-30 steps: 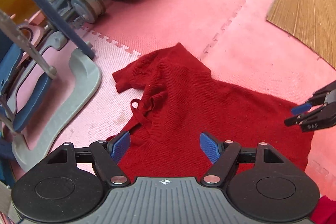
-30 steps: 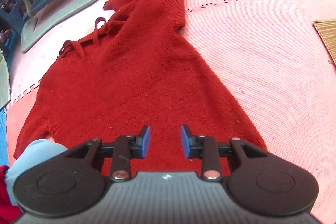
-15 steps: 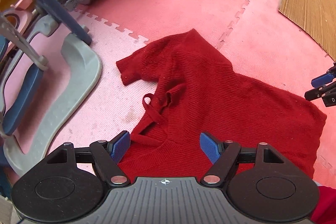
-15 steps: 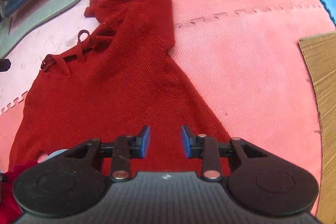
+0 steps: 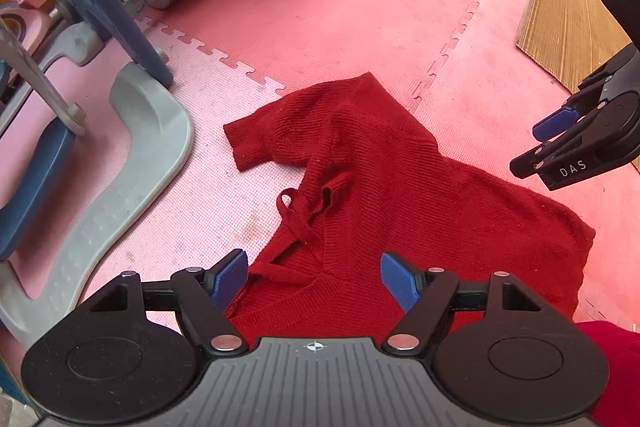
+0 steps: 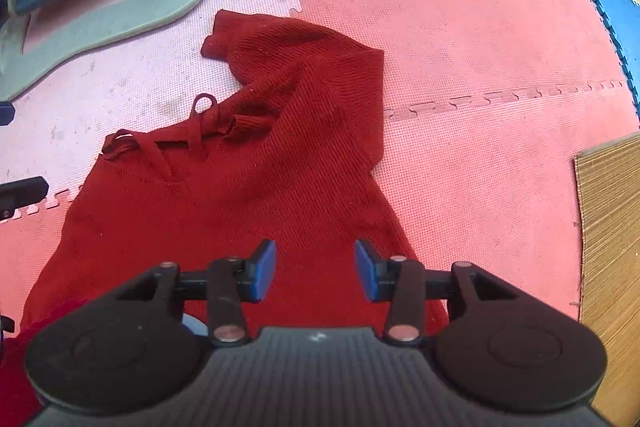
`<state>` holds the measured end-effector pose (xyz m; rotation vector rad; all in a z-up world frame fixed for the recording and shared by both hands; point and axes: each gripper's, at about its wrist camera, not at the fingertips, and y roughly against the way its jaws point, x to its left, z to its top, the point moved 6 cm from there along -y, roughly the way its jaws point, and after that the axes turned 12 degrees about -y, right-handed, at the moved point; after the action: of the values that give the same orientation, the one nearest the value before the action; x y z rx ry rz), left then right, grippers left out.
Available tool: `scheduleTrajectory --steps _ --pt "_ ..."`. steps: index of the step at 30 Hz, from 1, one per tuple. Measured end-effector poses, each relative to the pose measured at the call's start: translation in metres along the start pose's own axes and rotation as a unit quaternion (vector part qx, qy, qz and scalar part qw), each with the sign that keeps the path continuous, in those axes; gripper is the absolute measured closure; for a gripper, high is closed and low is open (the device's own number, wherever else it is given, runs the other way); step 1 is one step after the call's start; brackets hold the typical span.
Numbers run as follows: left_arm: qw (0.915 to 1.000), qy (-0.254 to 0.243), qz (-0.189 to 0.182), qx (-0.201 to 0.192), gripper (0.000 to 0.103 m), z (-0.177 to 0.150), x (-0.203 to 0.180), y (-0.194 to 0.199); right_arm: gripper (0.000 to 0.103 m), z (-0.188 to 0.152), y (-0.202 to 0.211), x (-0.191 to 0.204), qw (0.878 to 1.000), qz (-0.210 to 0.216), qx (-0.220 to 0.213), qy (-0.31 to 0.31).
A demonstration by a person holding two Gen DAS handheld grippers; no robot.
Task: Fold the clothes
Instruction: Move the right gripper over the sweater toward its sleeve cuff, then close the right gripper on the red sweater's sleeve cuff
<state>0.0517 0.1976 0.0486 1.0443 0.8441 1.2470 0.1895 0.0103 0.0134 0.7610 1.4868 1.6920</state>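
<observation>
I've pulled both grippers up & back: left gripper [image 5: 312,277] and right gripper [image 6: 315,271] jaws apart, empty. Red sweater [image 6: 256,179] lies spread beside the grey rocker base [image 6: 120,15]; no fold yet visible.

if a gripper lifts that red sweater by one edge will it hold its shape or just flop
Probably flop: the red sweater is soft knit, already rumpled at the sleeve. It likely drags on the textured foam mat instead of sliding. The loose ties may dangle.

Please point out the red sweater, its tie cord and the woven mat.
red sweater [image 6: 304,163]: right wrist view, middle of the body.
tie cord [image 5: 294,211]: left wrist view, looped end.
woven mat [image 6: 612,227]: right wrist view, top surface.
</observation>
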Motion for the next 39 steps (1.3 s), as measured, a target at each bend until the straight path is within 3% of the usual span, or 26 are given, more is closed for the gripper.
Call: scheduleTrajectory --steps 9,13,18,21,24,28,32,39 --pt "0.9993 -0.028 -0.016 0.021 0.027 0.009 -0.007 0.009 0.055 0.005 0.025 -0.001 0.999 -0.01 -0.013 0.027" --pt "0.999 0.0 -0.045 0.006 0.027 0.018 -0.014 0.026 0.052 0.0 0.029 -0.011 1.0 -0.005 -0.006 0.027" --pt "0.9988 0.009 -0.044 0.018 0.027 0.021 -0.029 0.022 0.049 0.003 0.026 -0.029 0.999 -0.007 0.008 0.042" --pt "0.9986 0.038 -0.021 0.029 0.027 0.031 -0.034 0.016 0.047 0.014 0.024 -0.041 0.998 -0.002 0.008 0.067" --pt "0.998 0.057 -0.01 0.025 0.027 0.049 -0.043 0.008 0.044 0.029 0.014 -0.057 0.996 0.014 0.008 0.088" --pt "0.9955 0.082 0.004 0.048 0.027 0.072 -0.061 -0.018 0.041 0.057 -0.031 -0.079 0.993 0.03 0.026 0.115" --pt "0.9904 0.126 -0.01 0.055 0.027 0.09 -0.076 -0.045 0.041 0.099 -0.07 -0.093 0.99 0.052 0.019 0.133" --pt "0.9774 0.202 -0.013 0.062 0.027 0.11 -0.08 -0.101 0.041 0.18 -0.131 -0.075 0.979 0.064 0.003 0.195"
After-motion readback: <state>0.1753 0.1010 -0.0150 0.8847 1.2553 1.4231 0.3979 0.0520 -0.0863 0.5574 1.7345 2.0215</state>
